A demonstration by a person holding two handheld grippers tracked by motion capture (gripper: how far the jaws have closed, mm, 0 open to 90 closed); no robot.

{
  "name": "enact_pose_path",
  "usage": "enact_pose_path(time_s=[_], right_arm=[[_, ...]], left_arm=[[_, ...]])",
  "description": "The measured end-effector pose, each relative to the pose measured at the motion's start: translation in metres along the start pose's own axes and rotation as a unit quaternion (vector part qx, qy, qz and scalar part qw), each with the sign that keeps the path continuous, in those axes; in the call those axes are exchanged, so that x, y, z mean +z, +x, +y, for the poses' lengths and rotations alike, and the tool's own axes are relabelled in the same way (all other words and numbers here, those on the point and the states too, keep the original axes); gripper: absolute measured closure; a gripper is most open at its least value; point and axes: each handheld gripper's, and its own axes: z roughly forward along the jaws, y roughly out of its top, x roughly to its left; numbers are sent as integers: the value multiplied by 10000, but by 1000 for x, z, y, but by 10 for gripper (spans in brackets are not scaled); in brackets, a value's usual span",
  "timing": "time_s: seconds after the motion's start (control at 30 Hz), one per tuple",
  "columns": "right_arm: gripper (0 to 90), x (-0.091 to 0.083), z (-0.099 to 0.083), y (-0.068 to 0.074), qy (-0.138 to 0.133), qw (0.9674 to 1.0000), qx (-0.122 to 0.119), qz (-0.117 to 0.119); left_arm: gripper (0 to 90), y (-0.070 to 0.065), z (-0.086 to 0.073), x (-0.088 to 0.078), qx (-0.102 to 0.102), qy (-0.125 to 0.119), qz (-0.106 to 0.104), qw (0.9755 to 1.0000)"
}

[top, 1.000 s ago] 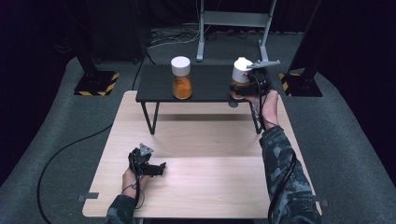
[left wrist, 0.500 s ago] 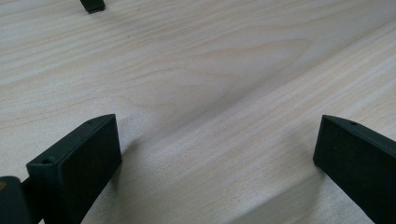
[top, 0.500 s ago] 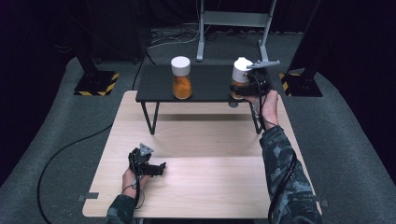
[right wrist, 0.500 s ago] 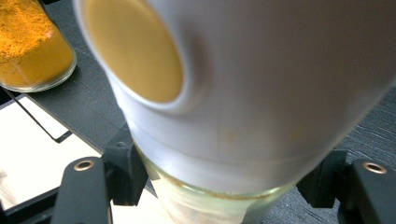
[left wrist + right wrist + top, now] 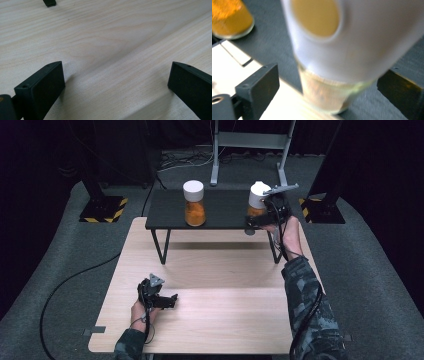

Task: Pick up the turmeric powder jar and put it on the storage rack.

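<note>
High view: dim room, dark surround, counter (image 5: 220, 285) lit evenly from above, soft shadow under the black shelf (image 5: 210, 210). Left gripper view: sharp, bright wood grain, faint shadows beside the jaws. Right gripper view: the jar (image 5: 342, 55) between the jaws is blurred and washed out.

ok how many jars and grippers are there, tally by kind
jars with white lids and orange contents: 2, the left jar and the right jar, both on the black shelf
grippers: 2, the left gripper on the wooden table and the right gripper at the right jar
total: 4
</note>
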Motion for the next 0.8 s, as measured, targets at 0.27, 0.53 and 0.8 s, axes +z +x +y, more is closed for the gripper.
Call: enact_pose_path(time_s=[0.27,0.53,0.8], right_arm=[[11,-14,-11,6,264,9996,-116,16],[9,-17,-49,14,426,9990,-160,-14],[9,-17,-98,21,498,9988,14,-16]], left_arm=[[3,0,0,0,0,-1,1,10000],[3,0,0,0,0,-1,1,10000],[3,0,0,0,0,-1,2,10000]])
